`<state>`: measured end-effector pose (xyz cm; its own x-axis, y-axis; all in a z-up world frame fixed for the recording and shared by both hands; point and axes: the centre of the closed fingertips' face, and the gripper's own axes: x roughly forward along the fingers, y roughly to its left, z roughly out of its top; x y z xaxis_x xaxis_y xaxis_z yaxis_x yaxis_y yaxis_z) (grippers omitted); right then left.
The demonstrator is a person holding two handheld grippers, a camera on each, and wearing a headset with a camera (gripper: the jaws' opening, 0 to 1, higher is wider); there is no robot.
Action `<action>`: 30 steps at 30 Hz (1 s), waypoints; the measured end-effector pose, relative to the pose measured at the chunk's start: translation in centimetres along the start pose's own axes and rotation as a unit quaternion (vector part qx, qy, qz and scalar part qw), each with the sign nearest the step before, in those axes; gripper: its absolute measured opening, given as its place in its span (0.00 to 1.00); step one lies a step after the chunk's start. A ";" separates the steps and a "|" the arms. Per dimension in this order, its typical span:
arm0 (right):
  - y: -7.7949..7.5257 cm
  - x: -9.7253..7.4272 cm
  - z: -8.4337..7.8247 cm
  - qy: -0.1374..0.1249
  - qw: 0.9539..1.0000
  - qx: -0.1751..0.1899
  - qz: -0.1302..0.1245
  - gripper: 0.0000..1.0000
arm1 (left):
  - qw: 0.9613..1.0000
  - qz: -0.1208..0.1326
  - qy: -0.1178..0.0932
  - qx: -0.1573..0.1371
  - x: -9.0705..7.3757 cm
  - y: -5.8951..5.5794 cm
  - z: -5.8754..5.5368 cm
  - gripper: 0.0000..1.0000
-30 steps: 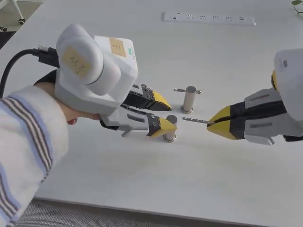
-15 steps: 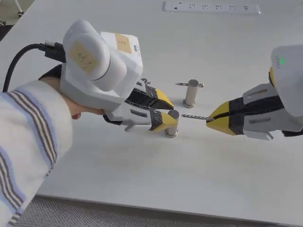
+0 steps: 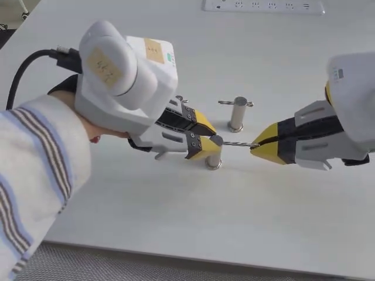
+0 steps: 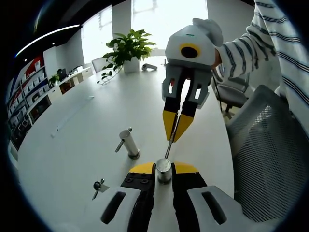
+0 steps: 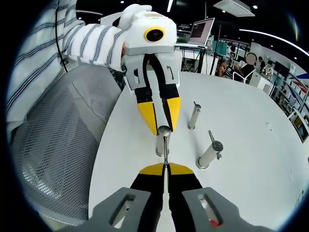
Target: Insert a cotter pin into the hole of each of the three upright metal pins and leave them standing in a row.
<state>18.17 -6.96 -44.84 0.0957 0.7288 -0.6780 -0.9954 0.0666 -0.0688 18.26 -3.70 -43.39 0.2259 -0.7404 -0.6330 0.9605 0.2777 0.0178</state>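
Steadying things on the white worktop [image 3: 176, 222], I have the left tongs [image 3: 205, 140] clamped on the centre-frame metal pin [image 3: 213, 157]. The right tongs [image 3: 258, 144] pinch a cotter pin [image 3: 237, 143], its tip at the hole. The rear pin [image 3: 237, 114] and the third pin [image 5: 193, 116] look fitted already, so only this one is left.

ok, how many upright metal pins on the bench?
3. First pin in the left gripper; second pin and third pin stand free to its right in the right gripper view.

Right claw [image 3: 256, 144] partly beyond head view's right edge
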 end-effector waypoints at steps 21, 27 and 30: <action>0.1 2.8 1.9 0.002 1.000 -0.009 0.016 0.00 | 1.000 0.002 0.002 -0.008 0.2 0.3 -0.2 0.09; 0.0 3.1 2.1 0.009 0.999 -0.020 0.023 0.00 | 1.000 0.003 0.003 -0.007 0.3 0.3 -0.1 0.09; 0.0 3.2 2.1 0.021 0.999 -0.038 0.028 0.00 | 1.000 0.004 0.005 -0.005 0.3 0.2 0.0 0.09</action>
<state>18.41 -3.24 -45.48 0.0408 0.7002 -0.7128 -0.9961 -0.0272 -0.0838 18.51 -3.86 -43.57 0.2324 -0.7319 -0.6406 0.9567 0.2906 0.0150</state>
